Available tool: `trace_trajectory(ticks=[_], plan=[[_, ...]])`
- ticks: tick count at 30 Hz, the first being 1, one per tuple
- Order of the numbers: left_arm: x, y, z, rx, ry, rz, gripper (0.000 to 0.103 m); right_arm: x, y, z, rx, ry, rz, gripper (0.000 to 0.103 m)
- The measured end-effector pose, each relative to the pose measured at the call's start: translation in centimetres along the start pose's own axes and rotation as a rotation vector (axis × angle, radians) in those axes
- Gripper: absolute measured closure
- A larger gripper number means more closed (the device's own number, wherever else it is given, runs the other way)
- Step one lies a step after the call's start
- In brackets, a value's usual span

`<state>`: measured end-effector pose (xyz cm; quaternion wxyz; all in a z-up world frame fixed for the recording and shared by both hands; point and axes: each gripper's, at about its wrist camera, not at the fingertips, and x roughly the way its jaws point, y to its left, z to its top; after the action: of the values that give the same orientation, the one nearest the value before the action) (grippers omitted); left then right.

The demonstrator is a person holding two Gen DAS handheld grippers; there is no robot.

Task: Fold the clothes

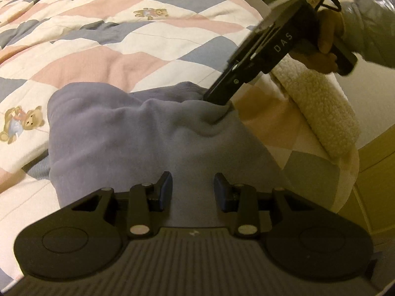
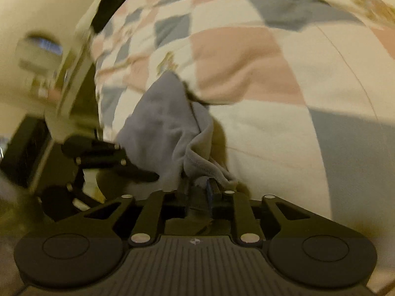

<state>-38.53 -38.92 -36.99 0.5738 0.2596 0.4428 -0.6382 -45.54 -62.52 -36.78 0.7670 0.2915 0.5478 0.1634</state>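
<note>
A lavender fleece garment [image 1: 128,133] lies bunched on a checked quilt [image 1: 118,32] printed with teddy bears. My left gripper [image 1: 193,187] hovers open just above the garment's near part, nothing between its blue pads. My right gripper [image 1: 219,101] comes down from the upper right and pinches the garment's far right edge. In the right wrist view the right gripper [image 2: 201,187] is shut on a fold of the garment [image 2: 160,123], which hangs stretched ahead of it. The left gripper's body [image 2: 98,153] shows at the left of that view.
A cream sherpa blanket [image 1: 321,108] lies along the bed's right edge. Beyond it is a yellowish floor [image 1: 377,148]. The quilt [image 2: 271,74] fills the right wrist view, with blurred furniture [image 2: 39,56] at the left.
</note>
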Motion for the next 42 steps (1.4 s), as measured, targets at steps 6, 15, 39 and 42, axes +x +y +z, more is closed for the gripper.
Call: trace_trajectory(ticks=[6, 15, 39, 42], plan=[[0.0, -0.2, 0.0, -0.009, 0.002, 0.009, 0.07, 0.5, 1.3, 1.4, -0.258, 0.105, -0.041, 0.063], [0.4, -0.3, -0.2, -0.031, -0.007, 0.022, 0.069, 2.9, 0.8, 3.1, -0.435, 0.328, 0.066, 0.084], [0.5, 0.3, -0.3, -0.032, -0.006, 0.009, 0.068, -4.3, 0.7, -0.5, -0.182, 0.026, -0.076, 0.101], [0.6, 0.4, -0.2, -0.032, -0.005, 0.006, 0.068, -4.3, 0.3, 1.1, -0.134, -0.032, 0.01, 0.092]])
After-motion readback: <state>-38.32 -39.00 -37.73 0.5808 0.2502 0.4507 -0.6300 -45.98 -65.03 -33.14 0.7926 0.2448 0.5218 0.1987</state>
